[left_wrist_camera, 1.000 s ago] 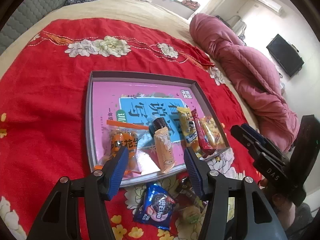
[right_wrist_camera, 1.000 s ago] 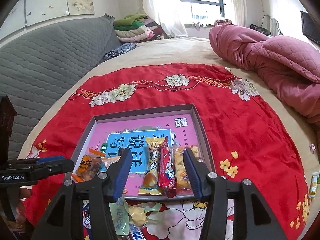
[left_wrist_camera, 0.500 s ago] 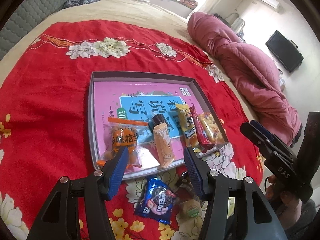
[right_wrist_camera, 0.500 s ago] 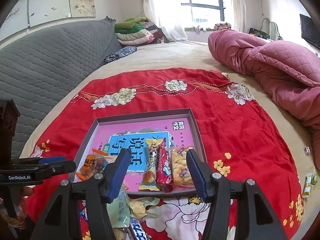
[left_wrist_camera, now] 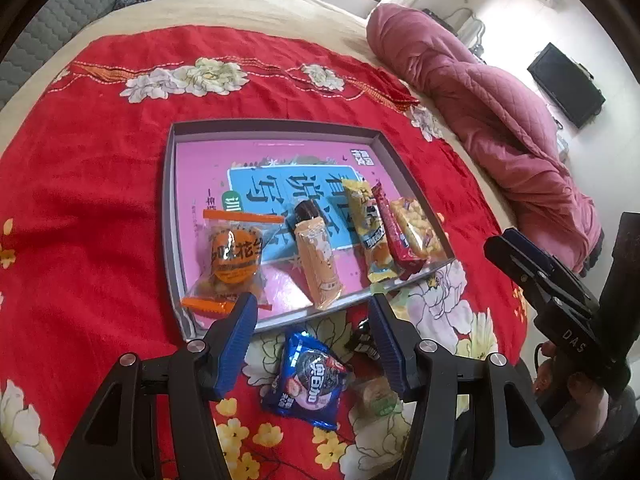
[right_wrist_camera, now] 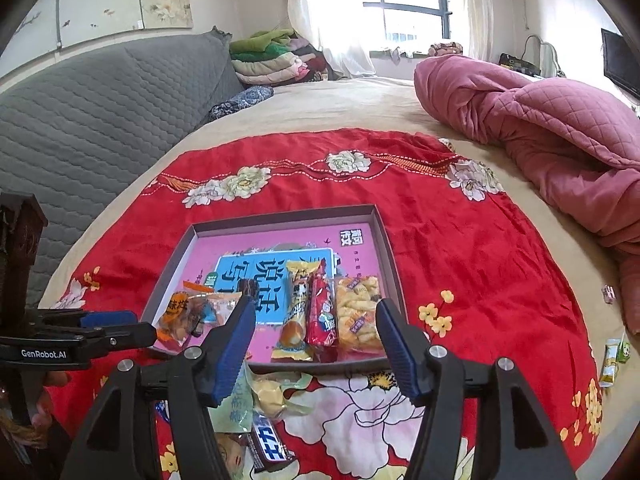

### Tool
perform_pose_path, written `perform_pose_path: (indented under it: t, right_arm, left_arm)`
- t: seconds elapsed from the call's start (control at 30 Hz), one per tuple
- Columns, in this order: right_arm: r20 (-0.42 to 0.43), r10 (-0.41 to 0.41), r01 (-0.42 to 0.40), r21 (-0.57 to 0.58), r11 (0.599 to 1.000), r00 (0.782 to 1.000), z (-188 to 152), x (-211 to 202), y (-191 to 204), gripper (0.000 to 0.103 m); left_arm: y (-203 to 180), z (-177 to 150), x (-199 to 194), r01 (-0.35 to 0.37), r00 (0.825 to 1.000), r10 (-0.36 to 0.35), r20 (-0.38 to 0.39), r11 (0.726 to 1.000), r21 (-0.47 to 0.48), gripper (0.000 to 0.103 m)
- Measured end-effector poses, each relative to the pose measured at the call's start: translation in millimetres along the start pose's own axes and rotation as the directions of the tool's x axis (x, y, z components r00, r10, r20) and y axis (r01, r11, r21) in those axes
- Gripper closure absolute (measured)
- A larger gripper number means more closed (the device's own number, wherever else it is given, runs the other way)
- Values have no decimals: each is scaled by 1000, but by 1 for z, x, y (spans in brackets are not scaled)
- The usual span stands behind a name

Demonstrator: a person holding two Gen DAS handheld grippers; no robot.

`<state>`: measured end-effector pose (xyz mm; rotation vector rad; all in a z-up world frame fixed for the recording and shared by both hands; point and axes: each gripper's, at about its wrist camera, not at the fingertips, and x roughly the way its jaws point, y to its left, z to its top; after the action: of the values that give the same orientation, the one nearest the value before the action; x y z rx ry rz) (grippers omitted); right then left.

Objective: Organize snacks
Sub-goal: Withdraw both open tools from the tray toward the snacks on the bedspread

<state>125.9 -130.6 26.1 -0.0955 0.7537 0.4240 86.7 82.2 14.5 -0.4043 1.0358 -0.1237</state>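
Note:
A shallow grey box (left_wrist_camera: pixel 276 125) with a pink printed bottom lies on a red flowered cloth and also shows in the right wrist view (right_wrist_camera: pixel 384 240). Inside are an orange nut bag (left_wrist_camera: pixel 234 256), a tan wafer pack (left_wrist_camera: pixel 318 260), a yellow pack (left_wrist_camera: pixel 370 228), a red stick (left_wrist_camera: pixel 394 232) and a puffed-snack bag (left_wrist_camera: pixel 416 228). In front lie a blue Oreo pack (left_wrist_camera: pixel 310 380), a small green-labelled cake (left_wrist_camera: pixel 378 396), a pale green pack (right_wrist_camera: pixel 234 404) and a dark chocolate bar (right_wrist_camera: pixel 270 446). My left gripper (left_wrist_camera: pixel 312 316) is open and empty above the Oreo pack. My right gripper (right_wrist_camera: pixel 316 320) is open and empty over the box's near edge.
A rolled pink quilt (left_wrist_camera: pixel 480 92) lies along the right of the bed. A grey padded headboard (right_wrist_camera: pixel 100 108) stands at the left, folded clothes (right_wrist_camera: pixel 272 56) at the back. Small green sachets (right_wrist_camera: pixel 614 354) lie at the cloth's right edge.
Both grippers have pulled back a little toward me, so the box looks smaller and more loose snacks show in front of it. Both stay open and empty.

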Motion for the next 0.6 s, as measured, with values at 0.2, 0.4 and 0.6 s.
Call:
perform_pose_path:
  t: [0.2, 0.4, 0.6]
  right_arm:
    - [-28, 3, -3, -1, 1000, 1000, -8, 5, 1, 41]
    - [-56, 7, -7, -4, 1000, 998, -16, 10, 2, 41]
    - [-85, 21, -21, -7, 1000, 996, -25, 14, 5, 39]
  left_arm:
    - [1, -4, 1, -1, 1000, 1, -15, 1000, 7, 44]
    - [3, -7, 5, -9, 999, 9, -38, 1000, 9, 44]
    - [7, -11, 10, -12, 998, 12, -63, 1000, -3, 44]
